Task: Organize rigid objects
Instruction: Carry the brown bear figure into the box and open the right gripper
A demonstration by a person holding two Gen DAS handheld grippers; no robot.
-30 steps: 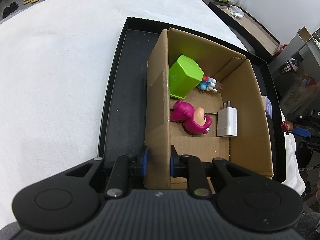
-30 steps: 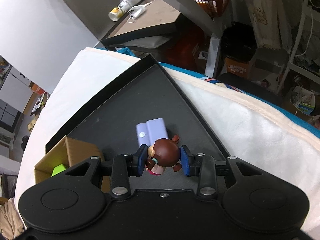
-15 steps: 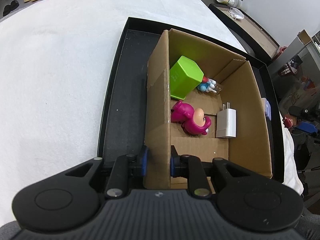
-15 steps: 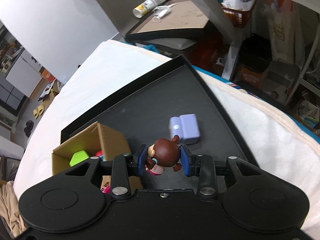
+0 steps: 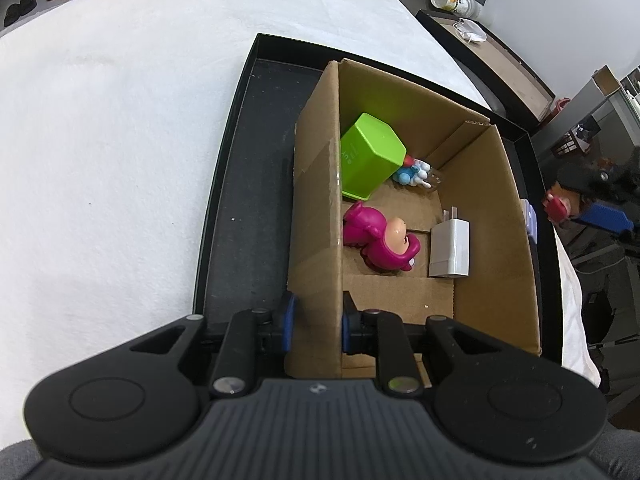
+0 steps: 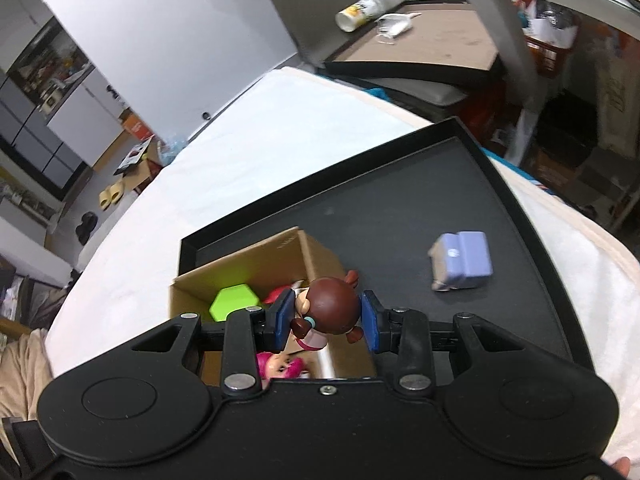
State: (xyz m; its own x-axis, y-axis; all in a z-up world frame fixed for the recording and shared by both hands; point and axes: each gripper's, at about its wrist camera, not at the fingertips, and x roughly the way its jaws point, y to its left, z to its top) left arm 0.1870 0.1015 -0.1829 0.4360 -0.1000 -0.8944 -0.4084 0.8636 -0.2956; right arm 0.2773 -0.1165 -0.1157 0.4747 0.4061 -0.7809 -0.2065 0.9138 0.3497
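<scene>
My left gripper (image 5: 316, 322) is shut on the near left wall of a cardboard box (image 5: 316, 208) that stands in a black tray (image 5: 236, 200). Inside the box lie a green cube (image 5: 370, 156), a pink figurine (image 5: 380, 236), a white charger (image 5: 450, 248) and a small blue-white toy (image 5: 414, 174). My right gripper (image 6: 326, 320) is shut on a brown-haired doll figurine (image 6: 330, 306) and holds it above the box's (image 6: 256, 264) right side. A lavender object (image 6: 462, 260) lies on the tray (image 6: 400, 208) to the right.
The tray rests on a white cloth-covered surface (image 5: 100, 140). A side table with a bottle (image 6: 368, 10) stands beyond. Cluttered shelves and floor items sit at the far right. The right gripper with the doll shows in the left wrist view (image 5: 560, 204).
My right gripper has carried the doll figurine up and leftward from the tray by the lavender object to above the box. My left gripper has kept its hold on the box wall.
</scene>
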